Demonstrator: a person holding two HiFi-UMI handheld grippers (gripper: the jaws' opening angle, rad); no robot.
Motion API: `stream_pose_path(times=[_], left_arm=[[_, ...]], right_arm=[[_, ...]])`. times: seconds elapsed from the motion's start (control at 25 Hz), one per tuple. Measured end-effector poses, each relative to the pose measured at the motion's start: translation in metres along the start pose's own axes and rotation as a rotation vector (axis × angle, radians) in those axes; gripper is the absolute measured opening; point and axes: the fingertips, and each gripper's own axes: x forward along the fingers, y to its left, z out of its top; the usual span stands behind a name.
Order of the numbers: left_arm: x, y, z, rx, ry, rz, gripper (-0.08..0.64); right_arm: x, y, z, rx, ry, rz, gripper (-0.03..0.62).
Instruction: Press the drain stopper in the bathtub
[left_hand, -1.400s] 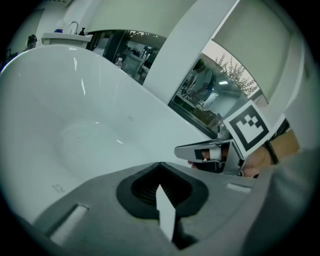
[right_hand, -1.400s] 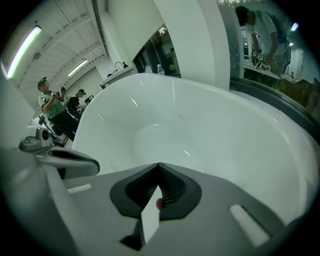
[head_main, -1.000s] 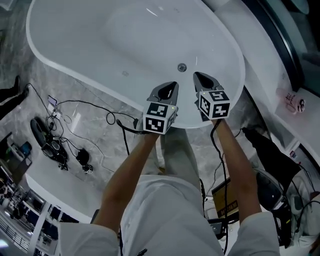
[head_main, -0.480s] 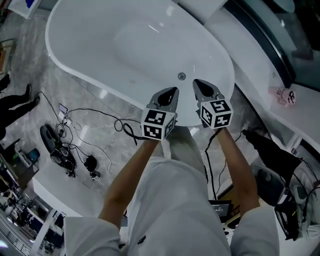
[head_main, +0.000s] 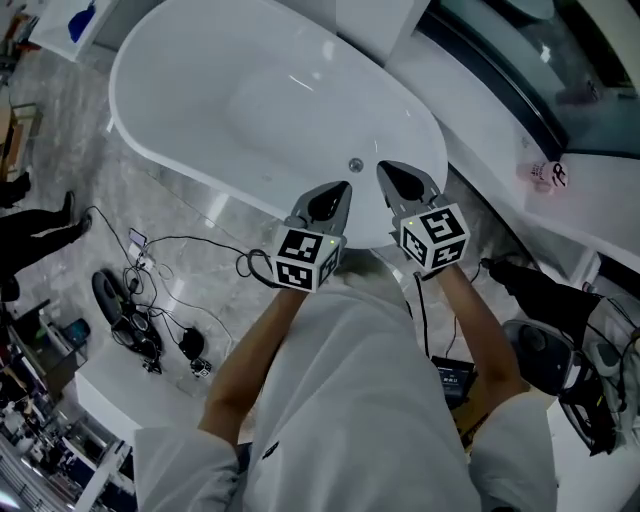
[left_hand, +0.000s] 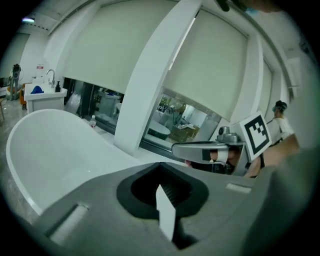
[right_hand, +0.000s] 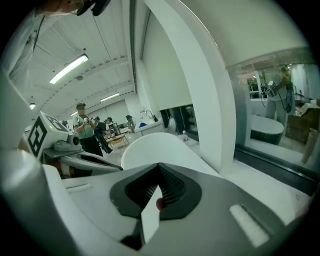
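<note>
The white oval bathtub (head_main: 200, 90) fills the upper head view, and its small round metal drain stopper (head_main: 355, 165) sits in the tub floor near the close end. My left gripper (head_main: 340, 188) hovers over the near rim, just below and left of the stopper, jaws shut and empty. Level with the stopper and just right of it, my right gripper (head_main: 384, 168) is shut and empty as well. Neither touches the stopper. In the left gripper view the left gripper (left_hand: 162, 172) points across the tub (left_hand: 45, 150). The right gripper (right_hand: 160, 172) faces the tub's curved rim (right_hand: 150, 147).
Cables and gear (head_main: 150, 300) lie on the marble floor left of the tub. A person's legs (head_main: 30, 235) stand at the far left. A white ledge with a small pink-white item (head_main: 545, 175) and a glass partition run along the right. Dark bags (head_main: 555, 350) sit at lower right.
The head view has swung, so the tub sits more to the left and upper part. Both grippers stay side by side, shut, over the near rim, their tips slightly nearer the stopper.
</note>
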Motion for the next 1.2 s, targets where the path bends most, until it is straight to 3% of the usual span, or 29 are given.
stream_pose_path(times=[0.32, 0.6, 0.84, 1.2], left_arm=[[-0.039, -0.054, 0.045, 0.066, -0.07, -0.074, 0.004], [-0.078, -0.086, 0.081, 0.15, -0.147, -0.102, 0.003], [-0.108, -0.102, 0.124, 0.203, -0.264, -0.082, 0.004], [-0.113, -0.126, 0.131, 0.231, -0.296, -0.111, 0.004]], right_arm=[[-0.07, 0.029, 0.073, -0.038, -0.154, 0.006, 0.006], [-0.121, 0.055, 0.11, -0.09, -0.24, 0.001, 0.006], [-0.147, 0.078, 0.13, -0.076, -0.302, -0.04, 0.006], [-0.161, 0.097, 0.127, -0.019, -0.334, -0.085, 0.006]])
